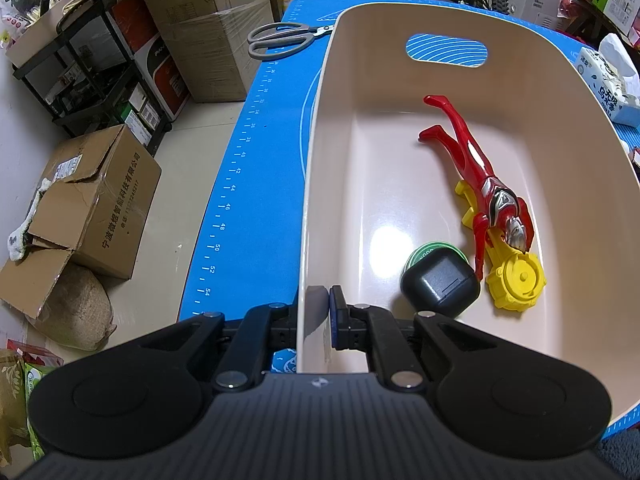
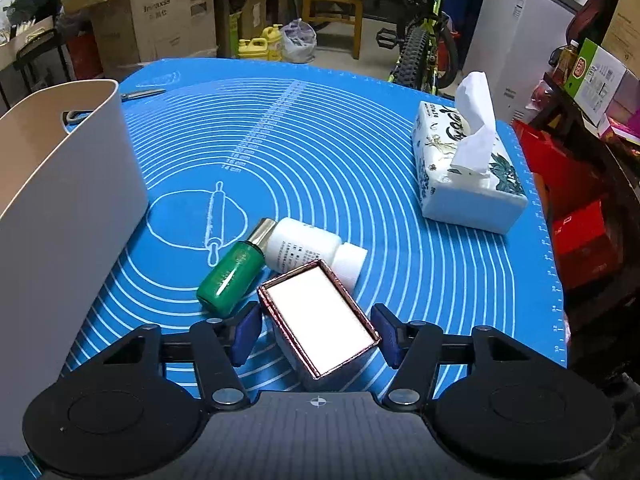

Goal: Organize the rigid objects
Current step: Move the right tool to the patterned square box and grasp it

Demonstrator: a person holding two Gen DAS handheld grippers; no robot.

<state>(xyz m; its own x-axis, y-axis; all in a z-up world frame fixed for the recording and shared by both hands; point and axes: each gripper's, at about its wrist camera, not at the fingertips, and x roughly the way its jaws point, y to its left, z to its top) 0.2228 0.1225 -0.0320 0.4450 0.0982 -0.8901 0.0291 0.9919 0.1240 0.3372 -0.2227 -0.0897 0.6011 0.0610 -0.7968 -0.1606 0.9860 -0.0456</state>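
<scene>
Left claw clamped narrow on the near wall of the beige bin, one finger outside, one inside, so basically just steadying it. Right claw spread wide around the small white-topped box with the coppery rim, pads just beside its sides and maybe not touching yet, hard to tell. Box sitting skewed between the fingers, so could easily twist or squirt out on closing. Also touching the white bottle at its far corner, with the green bottle just left of it, so might nudge or roll those when lifting. All three lying on the blue mat on the tabletop, right of the bin. Inside the bin already, bunched near the right wall: red action figure lying over a yellow toy, dark rounded case resting on a green disc. Scissors left out on the mat at the far left.
</scene>
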